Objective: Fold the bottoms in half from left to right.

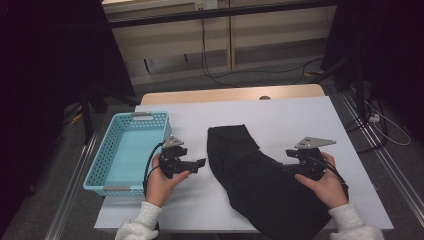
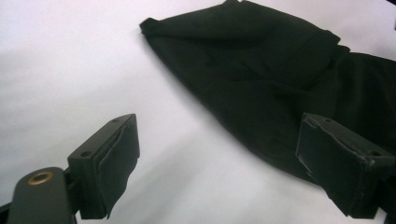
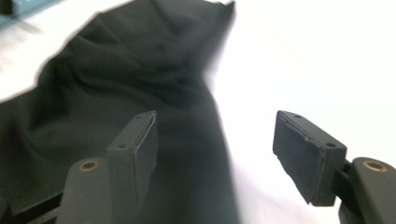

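Observation:
A black cloth (image 1: 250,175) lies crumpled across the middle of the white table (image 1: 300,117), and its near end reaches the front edge. My left gripper (image 1: 201,163) hovers just left of the cloth, pointing at it. In the left gripper view the jaws of this gripper (image 2: 219,128) stand wide open with nothing between them, and the cloth (image 2: 261,70) spreads ahead. My right gripper (image 1: 289,161) sits over the cloth's right side. In the right gripper view it (image 3: 217,121) is open, one jaw above the cloth (image 3: 130,70) and the other above bare table.
A light blue plastic basket (image 1: 95,175) stands at the table's left edge, beside my left hand. Cables run over the floor beyond the table. Dark stands flank it on both sides.

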{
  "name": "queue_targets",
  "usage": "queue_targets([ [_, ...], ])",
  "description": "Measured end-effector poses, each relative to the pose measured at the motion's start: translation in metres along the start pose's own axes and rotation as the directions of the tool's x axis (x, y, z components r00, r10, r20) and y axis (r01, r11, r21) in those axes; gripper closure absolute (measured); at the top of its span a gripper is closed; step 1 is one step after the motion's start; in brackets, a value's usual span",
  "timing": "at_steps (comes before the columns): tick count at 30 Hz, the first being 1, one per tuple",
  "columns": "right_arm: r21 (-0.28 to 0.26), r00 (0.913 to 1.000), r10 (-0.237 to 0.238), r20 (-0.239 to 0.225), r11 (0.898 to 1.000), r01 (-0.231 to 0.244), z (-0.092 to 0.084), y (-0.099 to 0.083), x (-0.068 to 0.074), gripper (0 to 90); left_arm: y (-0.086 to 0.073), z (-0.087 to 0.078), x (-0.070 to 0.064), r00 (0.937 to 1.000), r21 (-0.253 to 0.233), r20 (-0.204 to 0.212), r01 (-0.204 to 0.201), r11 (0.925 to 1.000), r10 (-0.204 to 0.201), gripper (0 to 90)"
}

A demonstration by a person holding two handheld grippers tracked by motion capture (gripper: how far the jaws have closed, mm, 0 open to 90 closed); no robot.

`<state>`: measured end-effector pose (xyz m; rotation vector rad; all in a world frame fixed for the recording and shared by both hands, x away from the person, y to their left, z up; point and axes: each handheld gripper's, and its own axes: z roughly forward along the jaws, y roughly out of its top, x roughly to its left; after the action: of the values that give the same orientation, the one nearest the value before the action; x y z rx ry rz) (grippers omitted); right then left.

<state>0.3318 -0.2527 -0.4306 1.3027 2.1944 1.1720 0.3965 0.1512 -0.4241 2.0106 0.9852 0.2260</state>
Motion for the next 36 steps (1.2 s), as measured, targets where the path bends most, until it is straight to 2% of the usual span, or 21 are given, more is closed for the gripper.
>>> queue_targets([
  [3, 0.021, 0.9997, 0.006, 0.025, 1.000, -0.007, -0.003, -0.006, -0.006, 31.6, 0.000, 0.000, 0.000, 1.0000, 0.001, -0.007, -0.004, 1.0000, 0.004, 13.4],
  [4, 0.042, 0.9987, 0.025, 0.043, 0.999, -0.027, -0.004, -0.013, -0.010, 32.7, 0.000, 0.002, -0.002, 1.0000, 0.004, 0.001, -0.006, 1.0000, 0.006, 13.4],
  [10, 0.098, 0.9973, 0.029, 0.067, 0.995, -0.036, -0.005, -0.023, -0.006, 38.8, 0.000, 0.005, -0.003, 0.9998, 0.016, 0.003, -0.018, 0.9997, 0.018, 13.4],
  [12, 0.132, 0.9979, 0.009, 0.063, 0.991, -0.017, -0.005, -0.028, -0.004, 39.5, 0.000, 0.006, -0.003, 0.9997, 0.018, -0.003, -0.023, 0.9996, 0.024, 13.5],
  [14, 0.156, 0.9963, -0.010, 0.085, 0.988, -0.003, -0.006, -0.032, -0.003, 39.6, 0.002, 0.005, -0.005, 0.9996, 0.012, -0.009, -0.025, 0.9996, 0.025, 13.5],
  [17, 0.145, 0.9969, 0.016, 0.078, 0.989, -0.027, -0.010, -0.035, -0.005, 41.7, 0.002, 0.006, -0.007, 0.9996, 0.005, -0.002, -0.030, 0.9996, 0.030, 13.5],
  [19, 0.141, 0.9965, 0.011, 0.083, 0.990, -0.023, -0.011, -0.038, -0.003, 44.0, 0.002, 0.006, -0.006, 0.9995, 0.012, -0.006, -0.032, 0.9994, 0.032, 13.5],
  [20, 0.143, 0.9961, 0.010, 0.088, 0.990, -0.022, -0.011, -0.038, -0.002, 47.3, 0.002, 0.006, -0.005, 0.9996, 0.013, -0.003, -0.030, 0.9995, 0.030, 13.5],
  [23, 0.140, 0.9929, 0.048, 0.109, 0.988, -0.063, -0.012, -0.037, 0.000, 52.8, 0.000, 0.005, -0.004, 0.9998, 0.010, -0.005, -0.021, 0.9997, 0.021, 13.6],
  [28, 0.158, 0.9925, 0.066, 0.102, 0.984, -0.082, -0.012, -0.036, 0.002, 66.0, 0.003, 0.003, -0.005, 0.9996, -0.002, -0.001, -0.029, 0.9996, 0.029, 13.6],
  [29, 0.158, 0.9925, 0.066, 0.102, 0.984, -0.082, -0.012, -0.036, 0.002, 66.0, 0.003, 0.003, -0.005, 0.9996, -0.002, -0.001, -0.029, 0.9996, 0.029, 13.6],
  [30, 0.155, 0.9912, 0.092, 0.095, 0.982, -0.106, -0.011, -0.036, 0.000, 69.4, 0.004, 0.002, -0.005, 0.9995, -0.005, -0.002, -0.033, 0.9995, 0.033, 13.6],
  [34, 0.143, 0.9909, 0.101, 0.088, 0.983, -0.113, -0.011, -0.037, -0.001, 76.7, 0.005, 0.001, -0.007, 0.9996, -0.011, -0.004, -0.029, 0.9995, 0.029, 13.8],
  [35, 0.143, 0.9917, 0.103, 0.078, 0.983, -0.113, -0.011, -0.037, 0.000, 83.2, 0.005, 0.001, -0.008, 0.9996, -0.013, -0.003, -0.029, 0.9995, 0.029, 13.9],
  [36, 0.144, 0.9928, 0.112, 0.041, 0.983, -0.117, -0.011, -0.038, 0.000, 87.9, 0.005, 0.000, -0.009, 0.9993, -0.011, -0.008, -0.035, 0.9993, 0.035, 13.9],
])
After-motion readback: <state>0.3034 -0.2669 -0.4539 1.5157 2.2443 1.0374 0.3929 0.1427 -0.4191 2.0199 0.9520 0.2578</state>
